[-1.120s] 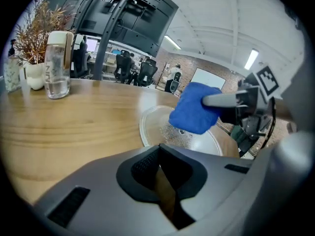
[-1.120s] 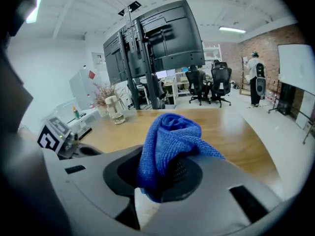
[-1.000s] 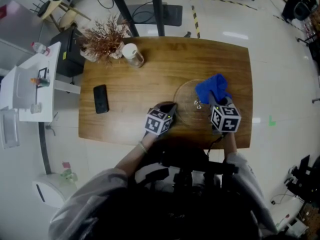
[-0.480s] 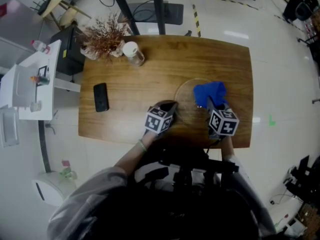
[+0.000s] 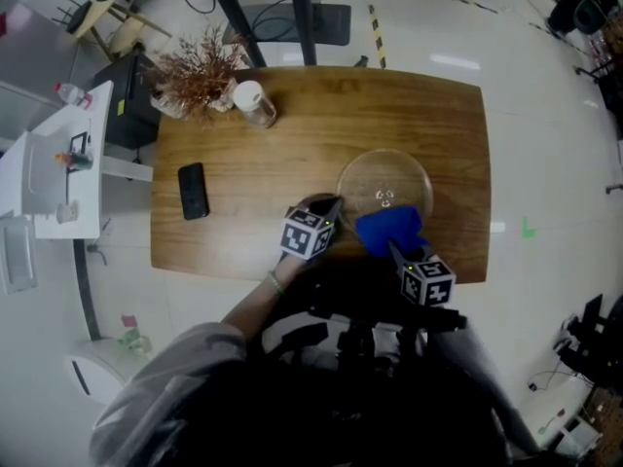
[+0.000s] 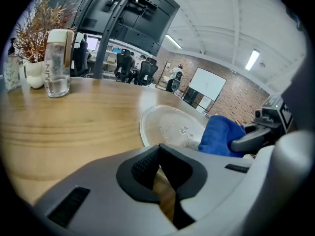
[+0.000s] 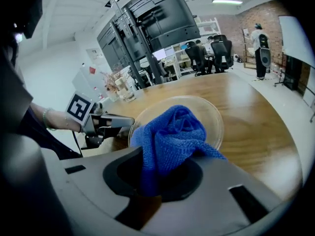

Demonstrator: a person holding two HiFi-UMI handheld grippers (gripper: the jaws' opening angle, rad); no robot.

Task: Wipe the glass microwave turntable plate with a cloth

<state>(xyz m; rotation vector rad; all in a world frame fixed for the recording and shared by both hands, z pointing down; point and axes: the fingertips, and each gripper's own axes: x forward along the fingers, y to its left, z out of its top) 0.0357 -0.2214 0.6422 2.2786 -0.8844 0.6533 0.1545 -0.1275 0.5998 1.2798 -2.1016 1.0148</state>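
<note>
Two grippers are held over the near side of a wooden table (image 5: 292, 134); the left gripper (image 5: 329, 207) is set low just beside the left rim of the glass turntable plate (image 5: 384, 178), and the right gripper (image 5: 394, 246) is held at the plate's near edge. The left gripper's jaws are seen pressed together in its own view, with nothing between them and only a sliver of wood grain showing below the pads (image 6: 142, 163). The right gripper's jaws are closed on a blue cloth (image 7: 172, 136), which is bunched up and bulges out ahead of them. The plate is lying flat on the table, right of centre and towards the person; its raised hub marks are visible through the clear glass. In the head view the cloth (image 5: 389, 230) is seen overlapping the plate's near rim, partly over the glass and partly over the wood; whether it is pressed onto the glass cannot be told for certain. From the left gripper view the cloth (image 6: 221, 134) is seen at the right side of the plate (image 6: 170, 127), with the right gripper (image 6: 256, 136) behind it. Well apart from the plate, a black phone (image 5: 193, 191) is lying flat near the table's left edge; at the far left corner a clear jar with a white lid (image 5: 255, 103) is standing upright beside a bunch of dried twigs (image 5: 200, 66).
</note>
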